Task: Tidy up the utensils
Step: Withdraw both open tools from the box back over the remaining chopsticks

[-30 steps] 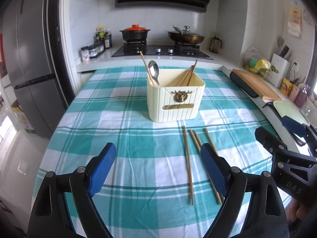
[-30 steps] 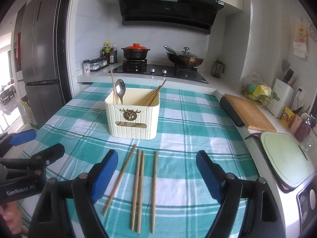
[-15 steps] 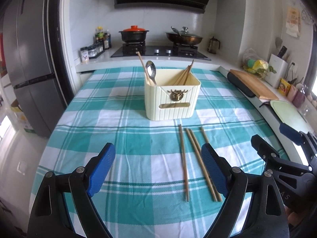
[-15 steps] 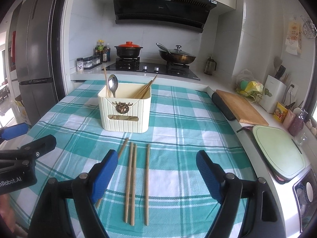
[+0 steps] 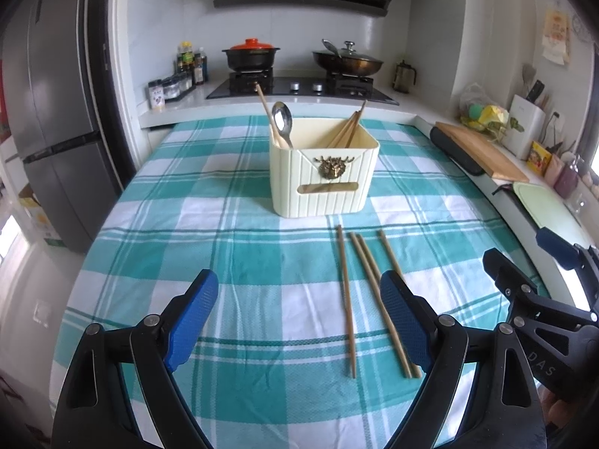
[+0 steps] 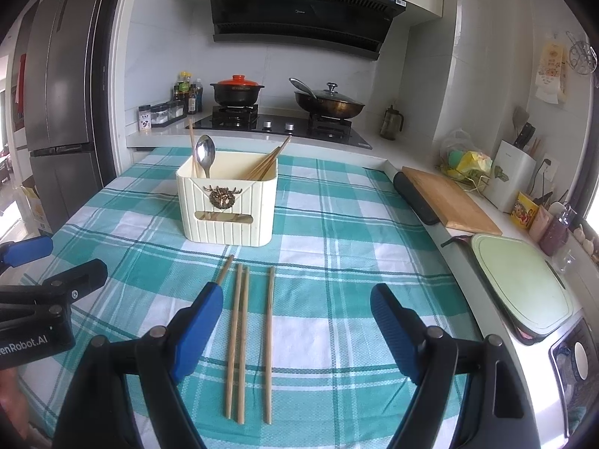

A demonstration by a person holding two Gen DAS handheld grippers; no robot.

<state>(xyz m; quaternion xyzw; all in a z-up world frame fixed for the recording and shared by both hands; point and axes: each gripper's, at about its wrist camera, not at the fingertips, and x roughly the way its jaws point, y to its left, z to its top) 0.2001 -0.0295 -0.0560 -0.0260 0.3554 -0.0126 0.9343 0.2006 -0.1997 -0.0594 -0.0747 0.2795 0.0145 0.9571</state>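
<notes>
Lying loose on the checked cloth of the bench (image 6: 337, 202), four chopsticks (image 6: 239, 336) point toward the cream holder (image 6: 227, 202), which already has a spoon (image 6: 205, 155) and more sticks in it. Right tongs (image 6: 295, 333) gape wide and empty, the sticks showing in the gap between their blue pads. Left tongs (image 5: 299, 321) gape wide too, the sticks beside their right pad.

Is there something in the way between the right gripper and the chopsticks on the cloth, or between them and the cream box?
Nothing visible. The right gripper is open above the loose chopsticks, with only bare cloth between. From the chopsticks to the box the cloth is also free. The left gripper is off to the side.
</notes>
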